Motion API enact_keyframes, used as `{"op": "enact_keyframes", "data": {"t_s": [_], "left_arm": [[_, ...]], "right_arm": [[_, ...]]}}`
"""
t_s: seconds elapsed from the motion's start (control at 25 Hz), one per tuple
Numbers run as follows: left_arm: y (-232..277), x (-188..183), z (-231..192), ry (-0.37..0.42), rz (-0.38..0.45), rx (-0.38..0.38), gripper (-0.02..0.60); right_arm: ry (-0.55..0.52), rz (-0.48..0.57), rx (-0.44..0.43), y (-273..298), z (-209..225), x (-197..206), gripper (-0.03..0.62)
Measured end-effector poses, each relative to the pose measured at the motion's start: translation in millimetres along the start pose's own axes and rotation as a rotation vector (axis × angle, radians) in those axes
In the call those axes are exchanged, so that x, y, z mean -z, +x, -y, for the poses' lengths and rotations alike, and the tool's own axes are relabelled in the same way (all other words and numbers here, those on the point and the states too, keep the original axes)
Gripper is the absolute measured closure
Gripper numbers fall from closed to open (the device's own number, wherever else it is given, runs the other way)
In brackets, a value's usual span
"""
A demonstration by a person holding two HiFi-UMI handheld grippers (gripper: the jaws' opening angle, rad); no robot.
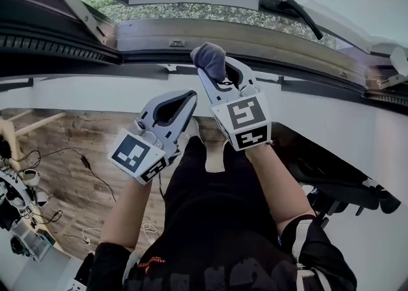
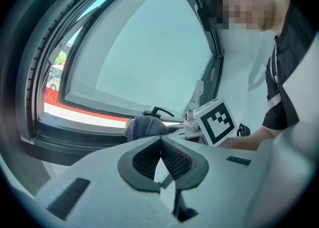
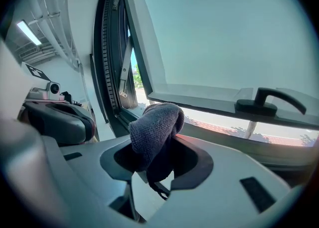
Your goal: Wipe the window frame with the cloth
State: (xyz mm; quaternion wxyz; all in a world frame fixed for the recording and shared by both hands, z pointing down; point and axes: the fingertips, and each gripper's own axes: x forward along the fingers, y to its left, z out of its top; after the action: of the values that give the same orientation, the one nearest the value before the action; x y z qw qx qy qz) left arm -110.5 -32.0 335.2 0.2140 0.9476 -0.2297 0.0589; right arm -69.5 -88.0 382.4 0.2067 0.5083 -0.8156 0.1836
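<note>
The right gripper (image 1: pixel 220 72) is clamped on a bunched grey cloth (image 1: pixel 208 59), which pokes out past its tips just at the lower rail of the open window frame (image 1: pixel 268 40); whether it touches yet is unclear. The left gripper (image 1: pixel 189 97) hangs below, closed on nothing. To wipe well, press the free wad flat onto the rail, not the gripper's plastic, and run it steadily along the rail, steering clear of the black handle (image 1: pixel 299 13).

Nothing legible here, only black-and-white square markers (image 1: pixel 246 120), no letters or numbers to read
</note>
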Motion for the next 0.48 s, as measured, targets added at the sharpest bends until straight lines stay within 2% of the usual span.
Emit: {"op": "enact_keyframes", "data": {"t_s": [0.48], "left_arm": [[33,-2,26,0.021,-0.019,0.049,0.561]], "right_arm": [[0.028,0.002,0.041,-28,36,12,0.439]]}}
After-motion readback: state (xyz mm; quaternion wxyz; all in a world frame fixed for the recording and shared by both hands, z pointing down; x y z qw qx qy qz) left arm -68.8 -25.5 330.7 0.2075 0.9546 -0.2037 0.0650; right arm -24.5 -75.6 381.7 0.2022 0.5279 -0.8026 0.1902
